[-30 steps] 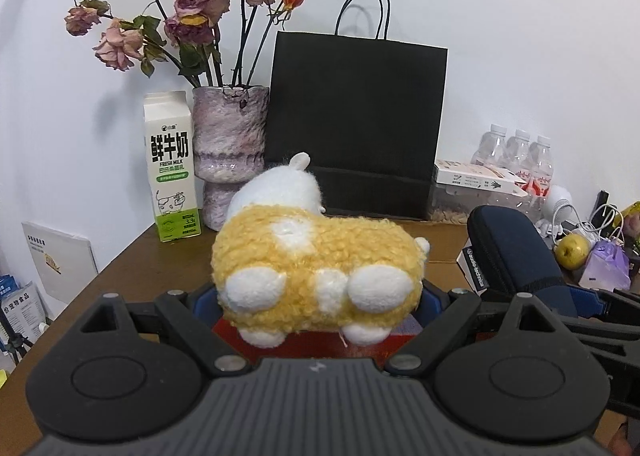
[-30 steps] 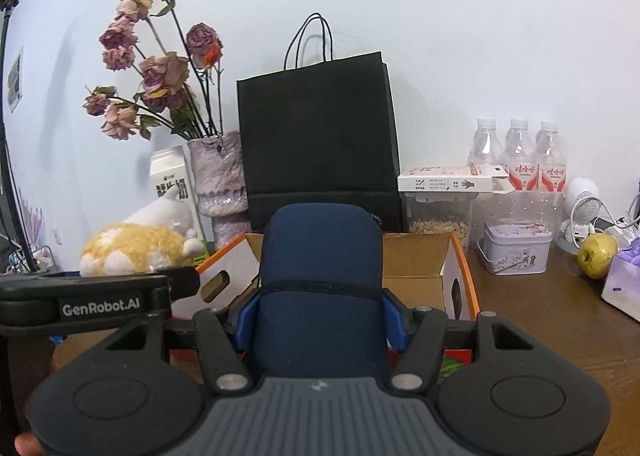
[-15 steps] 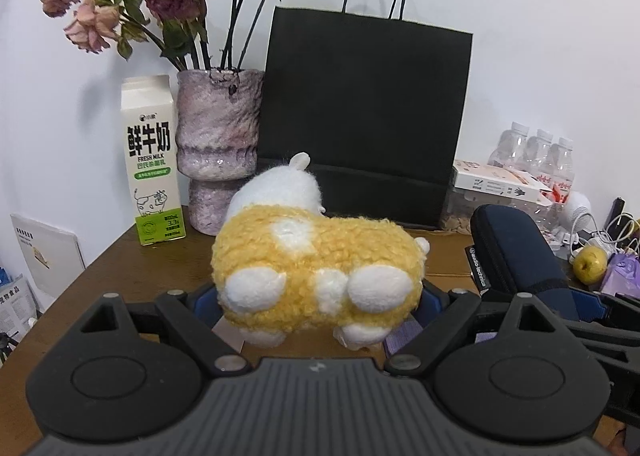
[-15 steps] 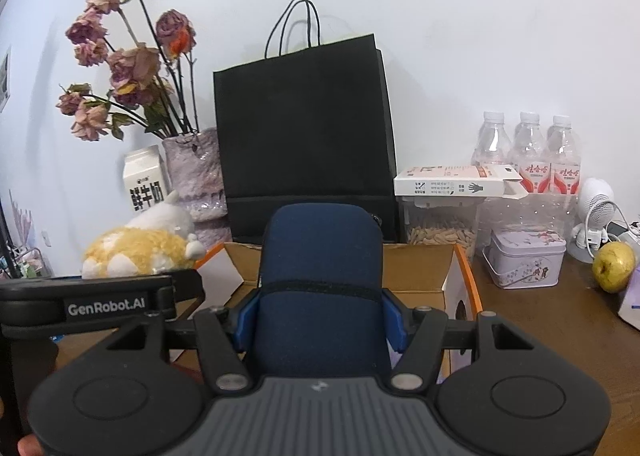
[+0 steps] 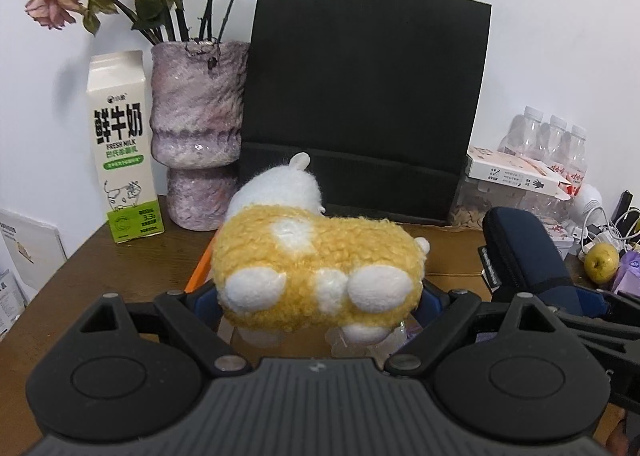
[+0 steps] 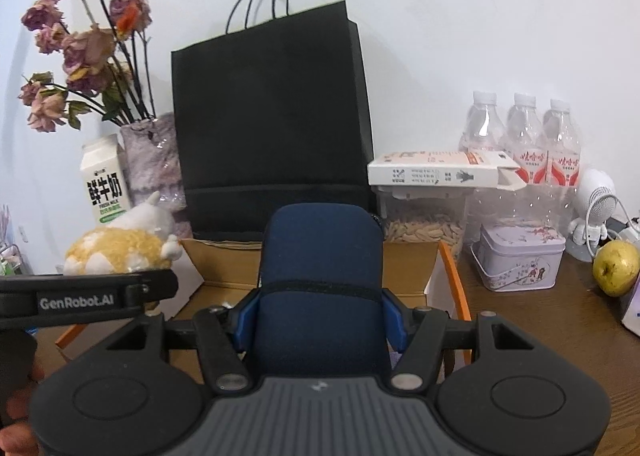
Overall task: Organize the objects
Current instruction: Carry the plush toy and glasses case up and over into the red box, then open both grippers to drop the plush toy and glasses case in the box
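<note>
My left gripper (image 5: 316, 300) is shut on a yellow and white plush toy (image 5: 316, 272) and holds it in the air over the left side of an open cardboard box (image 6: 224, 260). The toy also shows in the right wrist view (image 6: 120, 248), with the left gripper (image 6: 120, 292) under it. My right gripper (image 6: 320, 316) is shut on a dark blue case (image 6: 320, 268) and holds it above the box. The case also shows at the right of the left wrist view (image 5: 524, 256).
A black paper bag (image 5: 360, 104) stands behind the box. A milk carton (image 5: 122, 144) and a vase of dried roses (image 5: 198, 128) stand at the back left. Bottles (image 6: 520, 140), a tin (image 6: 520, 260), a food container (image 6: 424, 216) and a green fruit (image 6: 616, 268) stand at the right.
Both grippers have moved forward and lower toward the box and bag, each keeping its object. The bag, vase and carton look larger and closer.
</note>
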Motion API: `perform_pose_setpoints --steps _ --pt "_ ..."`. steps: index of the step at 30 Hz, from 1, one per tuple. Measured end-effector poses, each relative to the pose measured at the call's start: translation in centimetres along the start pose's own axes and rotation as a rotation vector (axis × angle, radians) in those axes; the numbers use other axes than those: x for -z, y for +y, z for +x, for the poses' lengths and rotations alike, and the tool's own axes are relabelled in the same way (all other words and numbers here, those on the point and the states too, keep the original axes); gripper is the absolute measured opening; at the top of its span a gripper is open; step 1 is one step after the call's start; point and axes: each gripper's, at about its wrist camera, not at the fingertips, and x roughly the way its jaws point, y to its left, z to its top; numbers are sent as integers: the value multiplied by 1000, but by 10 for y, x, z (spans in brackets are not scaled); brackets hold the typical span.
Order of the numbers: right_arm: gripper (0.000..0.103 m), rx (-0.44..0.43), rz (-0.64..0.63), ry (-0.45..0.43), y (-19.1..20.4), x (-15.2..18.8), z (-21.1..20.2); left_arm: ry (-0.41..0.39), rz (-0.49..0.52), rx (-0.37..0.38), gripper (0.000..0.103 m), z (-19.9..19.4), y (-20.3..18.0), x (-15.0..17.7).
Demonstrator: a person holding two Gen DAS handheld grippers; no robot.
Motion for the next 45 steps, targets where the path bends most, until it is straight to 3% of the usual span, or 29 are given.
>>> perform_pose_setpoints --steps 5,8,9,27,45 --pt "67 16 -3 38 -3 4 16 8 7 25 101 10 0 1" --pt "101 49 -3 20 -5 5 15 8 -6 27 103 12 2 2" --pt "103 58 -5 8 -5 4 13 12 -13 26 103 12 4 2" --pt "103 39 -35 16 3 -3 -11 -18 -12 23 103 -13 5 -1" --pt "103 -12 -63 -56 14 5 -96 -102 -16 67 103 -103 15 14"
